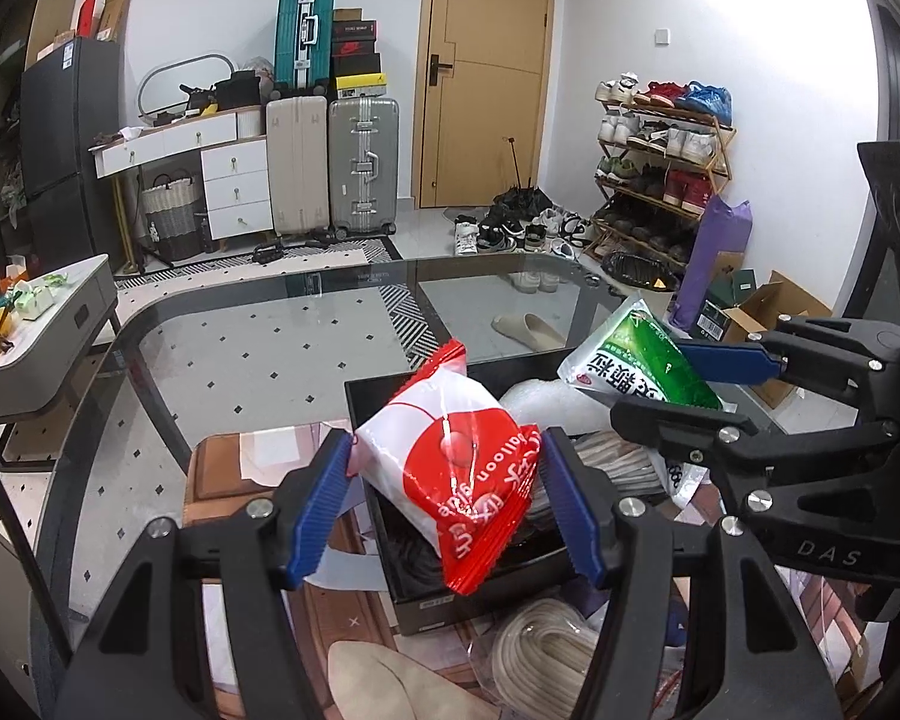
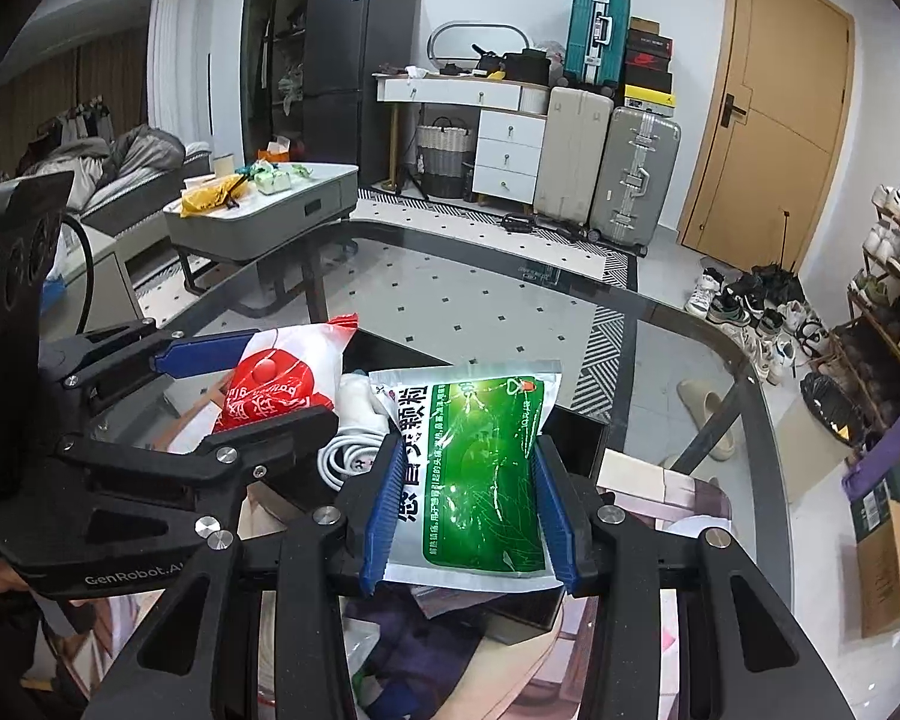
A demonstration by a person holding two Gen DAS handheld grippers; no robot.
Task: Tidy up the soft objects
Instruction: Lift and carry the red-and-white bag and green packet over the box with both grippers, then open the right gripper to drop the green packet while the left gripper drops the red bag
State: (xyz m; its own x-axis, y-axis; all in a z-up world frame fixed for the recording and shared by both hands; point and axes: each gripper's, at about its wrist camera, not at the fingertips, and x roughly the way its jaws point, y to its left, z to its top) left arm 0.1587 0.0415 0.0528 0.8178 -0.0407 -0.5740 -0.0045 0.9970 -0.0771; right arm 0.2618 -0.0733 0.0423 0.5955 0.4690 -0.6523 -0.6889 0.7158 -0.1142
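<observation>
A: Holding anything on the left?

B: Yes. The left gripper (image 1: 447, 498) has its blue pads clamped on a red-and-white packet (image 1: 456, 468), which sits tilted between them, lifted above the black box (image 1: 432, 600) on the glass table (image 1: 258, 348).

A: And the other side?

B: The right gripper (image 2: 468, 498) is clenched on a green-and-white pouch (image 2: 480, 474), one pad on each long edge. From the left wrist view that pouch hangs just right of the red packet, above the far side of the box; the two packets are near each other but apart.

A: What is in the box?

B: A white bubble-wrap bundle (image 1: 534, 408) lies at its back, partly hidden. A coiled white cable (image 2: 348, 450) shows in the right wrist view, just left of the green pouch and lower.

A: Anything outside it?

B: A coil of pale rope (image 1: 540, 654) lies in front of the box, near the bottom of the left wrist view.
</observation>
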